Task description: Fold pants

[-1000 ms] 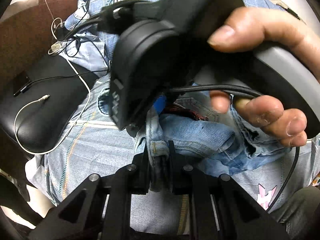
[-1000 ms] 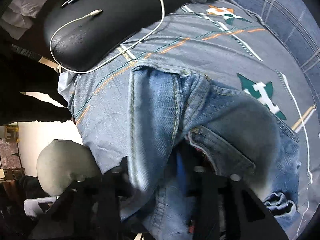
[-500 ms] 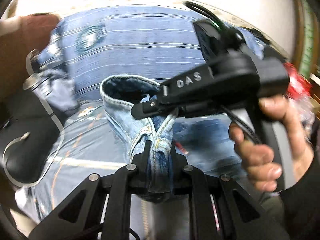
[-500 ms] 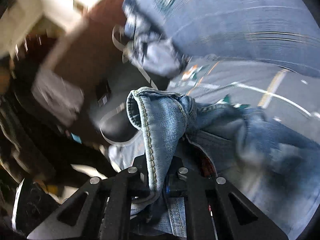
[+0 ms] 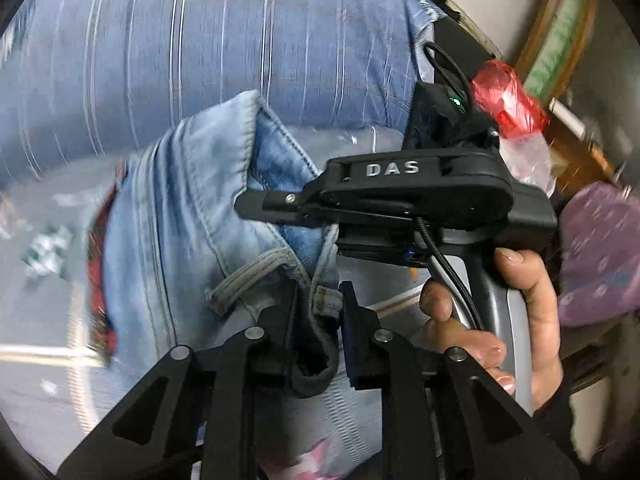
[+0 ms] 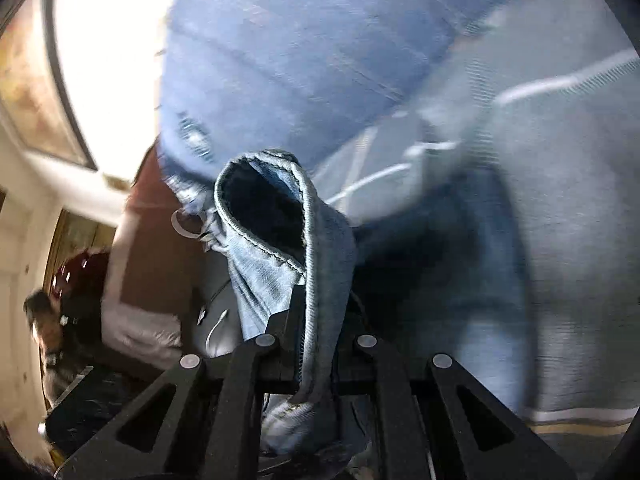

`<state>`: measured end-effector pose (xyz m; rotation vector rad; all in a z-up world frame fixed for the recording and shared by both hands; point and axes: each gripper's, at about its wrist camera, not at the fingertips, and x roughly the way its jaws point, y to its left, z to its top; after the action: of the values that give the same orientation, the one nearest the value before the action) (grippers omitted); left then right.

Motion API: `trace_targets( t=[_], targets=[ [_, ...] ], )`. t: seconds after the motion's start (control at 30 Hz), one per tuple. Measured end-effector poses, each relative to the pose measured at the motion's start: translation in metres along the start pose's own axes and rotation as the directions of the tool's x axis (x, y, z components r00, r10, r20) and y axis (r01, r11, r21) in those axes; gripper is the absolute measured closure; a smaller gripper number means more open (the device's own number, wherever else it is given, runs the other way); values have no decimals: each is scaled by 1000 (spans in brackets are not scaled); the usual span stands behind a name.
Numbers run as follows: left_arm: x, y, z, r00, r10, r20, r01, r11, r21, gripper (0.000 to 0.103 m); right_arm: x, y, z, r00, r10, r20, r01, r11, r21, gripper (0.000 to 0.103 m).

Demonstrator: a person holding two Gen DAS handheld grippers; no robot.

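Faded denim pants [image 5: 180, 216], matt black plastic jaws

One pair of jeans [image 5: 188, 216], two grippers [image 5: 318, 304] [image 6: 320, 320], one hand [image 5: 516, 320], one red bundle [image 5: 506, 100].

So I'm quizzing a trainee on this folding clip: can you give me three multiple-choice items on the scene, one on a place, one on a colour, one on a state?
1. In the left wrist view, where is the right tongs relative to the jeans?
A. reaching in from the right side of the picture
B. lying flat beneath the denim
C. out of the picture

2. What colour is the crumpled wrapper behind the right tongs?
A. green
B. red
C. yellow

3. What is the state of the right tongs in its own view?
A. wide open and empty
B. closed on bare bedding
C. shut on a denim fold

Answers: 1 A, its black body marked DAS comes in from the right, held by a hand. 2 B, the plastic shows bright red. 3 C, denim runs up from between its fingers.
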<state>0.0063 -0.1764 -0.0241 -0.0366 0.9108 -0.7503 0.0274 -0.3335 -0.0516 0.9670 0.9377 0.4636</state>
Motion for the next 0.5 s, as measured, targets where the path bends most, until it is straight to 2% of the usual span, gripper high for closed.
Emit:
trace_targets(
  t=[0.1, 0.23, 0.3, 0.37, 0.4, 0.43, 0.5],
  targets=[
    [5, 5, 4, 995, -99, -12, 98, 994, -56, 80, 5, -10, 2, 998, -55, -8, 55, 998, 28, 94],
    [1, 8, 0, 977, -210, -22, 206, 970, -131, 58, 9, 1, -2, 997, -77, 10, 77, 997, 0, 94],
    [-8, 14, -3, 977, -212, -9, 209, 970, -127, 54, 14, 2, -3, 991, -134, 4, 134, 991, -21, 91],
    [-19, 22, -4, 982, -190, 18, 190, 972, -138, 42, 12, 1, -3, 965, -261, 25, 262, 964, -36, 75],
    [-22, 27, -4, 983, -180, 32, 182, 972, -148, 41, 7, 0, -3, 949, -310, 51, 312, 950, -29, 73],
    [-27, 34, -3, 984, -171, 47, 177, 971, -161, 41, 2, 1, -3, 948, -311, 75, 313, 950, -20, 69],
    [-41, 45, 3, 984, -157, 81, 169, 968, -184, 39, -14, 1, -7, 959, -255, 124, 257, 966, -4, 54]
  ],
)
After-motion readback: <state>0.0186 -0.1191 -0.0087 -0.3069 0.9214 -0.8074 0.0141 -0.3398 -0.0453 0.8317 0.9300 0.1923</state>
